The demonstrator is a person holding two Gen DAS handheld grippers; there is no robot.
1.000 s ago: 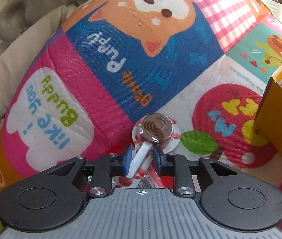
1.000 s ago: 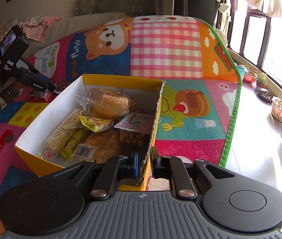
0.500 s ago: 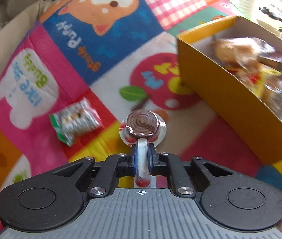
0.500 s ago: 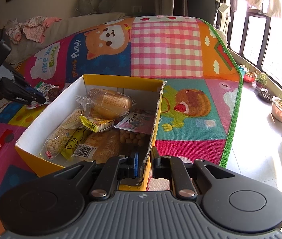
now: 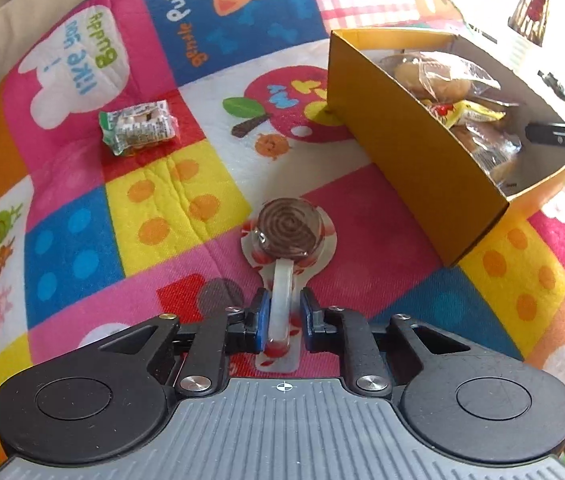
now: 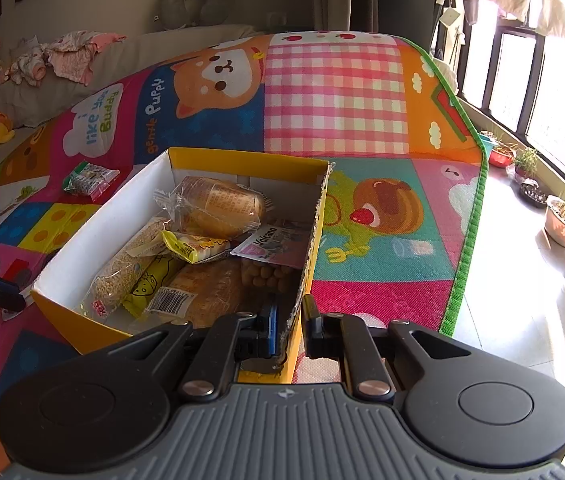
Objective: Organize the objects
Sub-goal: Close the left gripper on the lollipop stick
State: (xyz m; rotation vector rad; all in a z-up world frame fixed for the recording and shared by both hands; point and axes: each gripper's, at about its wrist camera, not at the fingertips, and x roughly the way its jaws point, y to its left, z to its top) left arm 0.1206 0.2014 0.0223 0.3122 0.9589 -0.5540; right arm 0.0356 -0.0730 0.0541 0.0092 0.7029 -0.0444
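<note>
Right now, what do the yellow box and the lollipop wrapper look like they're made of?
The yellow box looks like cardboard: matte yellow outside, white inside, with a raw, frayed edge showing at the wall. The lollipop seems sealed in clear glossy plastic film, since glints show over the brown swirl and the printed rim is see-through; its stick looks like white plastic, though that's uncertain.

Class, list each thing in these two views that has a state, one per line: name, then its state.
Lollipop: wrapped, its stick between the left gripper's pads.
Left gripper: jaws just opening, gaps beside the stick.
Right gripper: shut on the box wall.
Box: open-topped, holding wrapped bread and snacks.
Green packet: sealed, lying on the mat, outside the box.
</note>
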